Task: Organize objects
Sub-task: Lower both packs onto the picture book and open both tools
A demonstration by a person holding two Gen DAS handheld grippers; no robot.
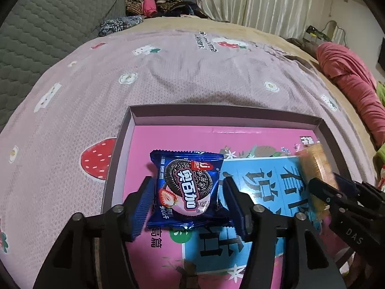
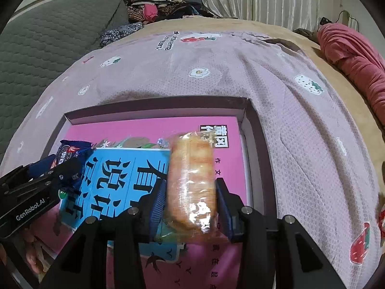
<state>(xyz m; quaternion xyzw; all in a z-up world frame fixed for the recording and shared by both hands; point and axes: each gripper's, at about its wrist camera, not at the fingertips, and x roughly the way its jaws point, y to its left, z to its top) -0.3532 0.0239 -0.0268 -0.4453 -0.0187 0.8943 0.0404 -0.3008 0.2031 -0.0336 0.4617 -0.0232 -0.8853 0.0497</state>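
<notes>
My left gripper (image 1: 187, 192) is shut on a blue Oreo packet (image 1: 186, 189), held over the left part of a shallow box (image 1: 134, 115). My right gripper (image 2: 191, 197) is shut on a clear-wrapped golden pastry (image 2: 191, 180), held over the right part of the box (image 2: 250, 110). A pink and blue book (image 1: 259, 175) lies flat inside the box; it also shows in the right wrist view (image 2: 120, 171). Each gripper shows in the other's view, the right with its pastry (image 1: 315, 166) and the left with the Oreo packet (image 2: 69, 151).
The box lies on a pink strawberry-print sheet (image 1: 168, 72) on a bed. A grey quilted headboard (image 1: 48, 24) stands at the left, a clothes pile (image 1: 154, 0) at the back, a rolled pink blanket (image 1: 349, 77) at the right.
</notes>
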